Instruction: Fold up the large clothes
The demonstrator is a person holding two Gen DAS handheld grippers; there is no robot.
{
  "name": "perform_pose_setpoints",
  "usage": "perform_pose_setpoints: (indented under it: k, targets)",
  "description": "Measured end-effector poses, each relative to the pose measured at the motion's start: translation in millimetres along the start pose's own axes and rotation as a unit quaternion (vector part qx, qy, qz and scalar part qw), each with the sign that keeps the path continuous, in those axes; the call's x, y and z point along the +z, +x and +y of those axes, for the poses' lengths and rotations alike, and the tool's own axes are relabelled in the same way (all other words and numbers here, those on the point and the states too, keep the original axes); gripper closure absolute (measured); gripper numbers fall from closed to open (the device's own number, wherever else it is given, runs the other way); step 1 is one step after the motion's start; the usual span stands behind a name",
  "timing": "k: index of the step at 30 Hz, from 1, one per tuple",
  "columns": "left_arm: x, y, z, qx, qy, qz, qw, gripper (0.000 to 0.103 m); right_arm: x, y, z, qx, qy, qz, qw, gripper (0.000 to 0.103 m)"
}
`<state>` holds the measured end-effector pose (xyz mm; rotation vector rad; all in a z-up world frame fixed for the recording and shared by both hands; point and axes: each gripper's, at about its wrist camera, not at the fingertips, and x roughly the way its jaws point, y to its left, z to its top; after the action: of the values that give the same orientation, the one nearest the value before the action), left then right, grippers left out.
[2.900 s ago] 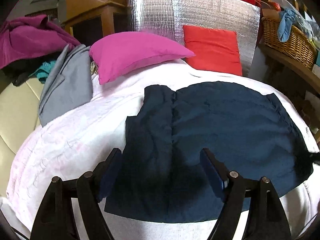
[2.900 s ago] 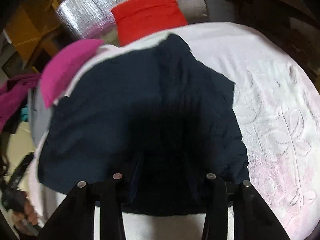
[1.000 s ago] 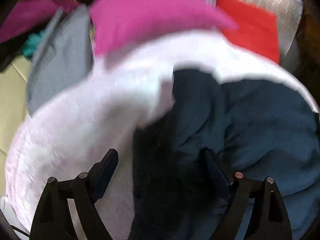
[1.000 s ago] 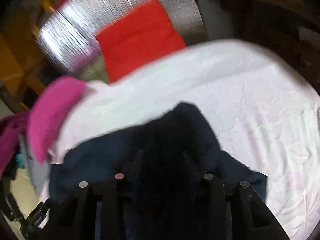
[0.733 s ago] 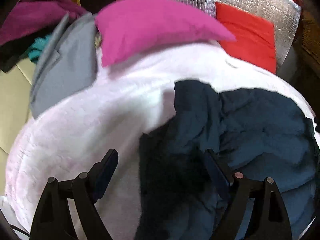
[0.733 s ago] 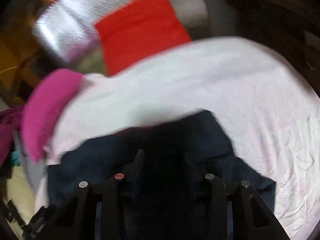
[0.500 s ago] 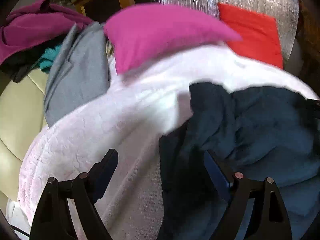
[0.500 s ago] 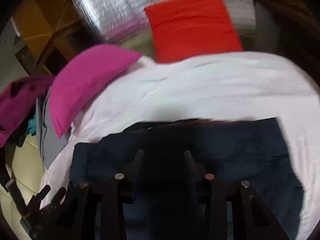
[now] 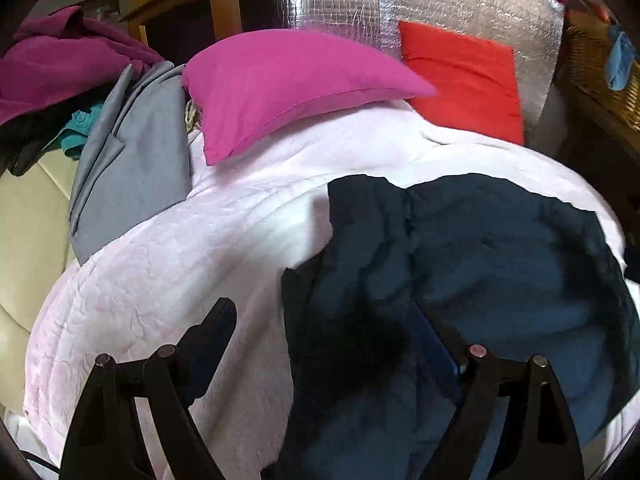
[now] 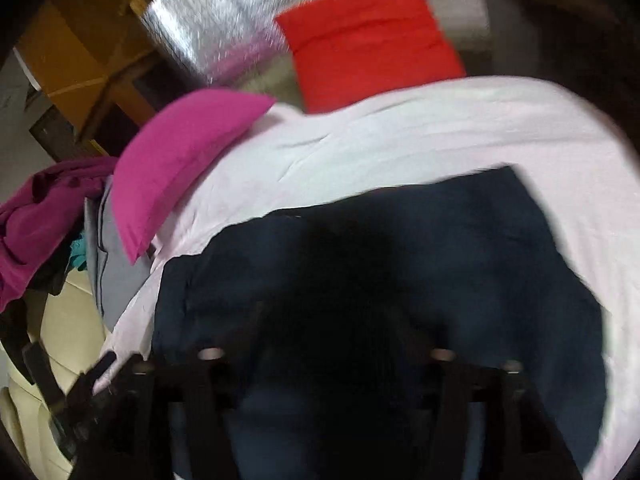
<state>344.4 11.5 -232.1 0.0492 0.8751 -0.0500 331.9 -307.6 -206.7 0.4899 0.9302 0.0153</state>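
Note:
A dark navy garment (image 9: 460, 272) lies rumpled on a pale pink quilt (image 9: 168, 272); it also fills the lower part of the right wrist view (image 10: 400, 264). My left gripper (image 9: 324, 328) is open, its fingers spread wide over the garment's left edge, empty. My right gripper (image 10: 324, 344) sits low over the garment, blurred and dark against the cloth. Its jaws look narrow, and cloth seems to lie between them, but I cannot tell whether they hold it.
A magenta pillow (image 9: 288, 84) and a red pillow (image 9: 464, 76) lie at the far end against a silver foil panel (image 9: 400, 4). A grey garment (image 9: 128, 168) and purple clothes (image 9: 52, 60) are piled at the left. A wicker basket (image 9: 600, 68) stands at the right.
The garment went from lying flat to bunched and shifted toward the near right. The right view swung leftward; the left gripper stayed open and drifted left.

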Motion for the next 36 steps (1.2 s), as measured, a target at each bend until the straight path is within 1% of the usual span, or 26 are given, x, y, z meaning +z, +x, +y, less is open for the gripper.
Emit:
perform_pose_setpoints:
  k: [1, 2, 4, 6, 8, 10, 11, 13, 15, 16, 18, 20, 22, 25, 27, 28, 30, 31, 32, 33, 34, 35, 36]
  targets:
    - [-3, -3, 3, -0.009, -0.007, 0.005, 0.9999, 0.016, -12, -18, -11, 0.003, 0.004, -0.01, 1.0, 0.033]
    - [-7, -5, 6, -0.021, -0.016, 0.012, 0.9996, 0.016, -18, -26, -18, 0.007, 0.01, -0.013, 1.0, 0.033]
    - [-15, -10, 13, -0.047, -0.034, 0.022, 0.998, 0.016, -42, -52, -43, 0.023, 0.04, -0.017, 0.999, 0.033]
    - [-28, -15, 18, -0.068, -0.05, 0.034, 0.9958, 0.016, -62, -68, -63, 0.042, 0.068, -0.021, 0.997, 0.031]
    - [-43, -22, 19, -0.08, -0.056, 0.048, 0.994, 0.016, -83, -78, -81, 0.052, 0.095, -0.02, 0.994, 0.029]
    - [-57, -26, 23, -0.085, -0.062, 0.061, 0.9926, 0.016, -108, -89, -95, 0.072, 0.125, -0.012, 0.989, 0.028]
    - [-65, -27, 26, -0.086, -0.071, 0.069, 0.9914, 0.016, -115, -91, -99, 0.08, 0.137, -0.007, 0.987, 0.027]
    - [-81, -31, 36, -0.102, -0.103, 0.08, 0.9861, 0.016, -133, -97, -111, 0.091, 0.167, 0.0, 0.982, 0.024]
    - [-97, -31, 44, -0.101, -0.13, 0.088, 0.9824, 0.016, -146, -94, -116, 0.093, 0.176, 0.009, 0.98, 0.023]
    - [-103, -27, 48, -0.104, -0.148, 0.101, 0.9782, 0.016, -151, -89, -120, 0.096, 0.185, 0.019, 0.978, 0.023]
    - [-110, -13, 56, -0.134, -0.189, 0.129, 0.9641, 0.016, -159, -79, -130, 0.093, 0.207, 0.043, 0.973, 0.023]
    - [-113, 1, 61, -0.15, -0.228, 0.149, 0.9503, 0.016, -162, -66, -139, 0.099, 0.235, 0.048, 0.966, 0.023]
    - [-109, 11, 62, -0.171, -0.248, 0.151, 0.9416, 0.016, -160, -54, -143, 0.099, 0.244, 0.057, 0.963, 0.023]
    - [-101, 22, 63, -0.181, -0.272, 0.135, 0.9354, 0.016, -148, -38, -144, 0.096, 0.252, 0.038, 0.962, 0.023]
    - [-96, 35, 64, -0.194, -0.298, 0.137, 0.9247, 0.016, -144, -26, -144, 0.097, 0.255, 0.044, 0.961, 0.021]
    - [-91, 39, 66, -0.2, -0.31, 0.129, 0.9203, 0.016, -144, -19, -147, 0.101, 0.271, 0.043, 0.956, 0.021]
    - [-84, 46, 67, -0.213, -0.325, 0.115, 0.9142, 0.016, -144, -16, -148, 0.113, 0.292, 0.016, 0.95, 0.022]
    - [-82, 47, 67, -0.217, -0.33, 0.111, 0.9118, 0.018, -140, -14, -147, 0.117, 0.294, 0.006, 0.948, 0.022]
    - [-78, 50, 67, -0.223, -0.335, 0.103, 0.9096, 0.032, -139, -13, -147, 0.12, 0.299, -0.004, 0.947, 0.023]
    - [-73, 52, 66, -0.226, -0.335, 0.093, 0.9103, 0.038, -135, -12, -146, 0.121, 0.302, -0.019, 0.946, 0.029]
    - [-68, 52, 65, -0.23, -0.331, 0.088, 0.9109, 0.047, -133, -12, -145, 0.114, 0.298, -0.023, 0.948, 0.043]
    - [-63, 51, 63, -0.236, -0.323, 0.079, 0.9132, 0.056, -127, -13, -139, 0.096, 0.277, -0.033, 0.955, 0.05]
    - [-56, 49, 62, -0.24, -0.313, 0.065, 0.9164, 0.058, -123, -17, -133, 0.083, 0.257, -0.047, 0.962, 0.061]
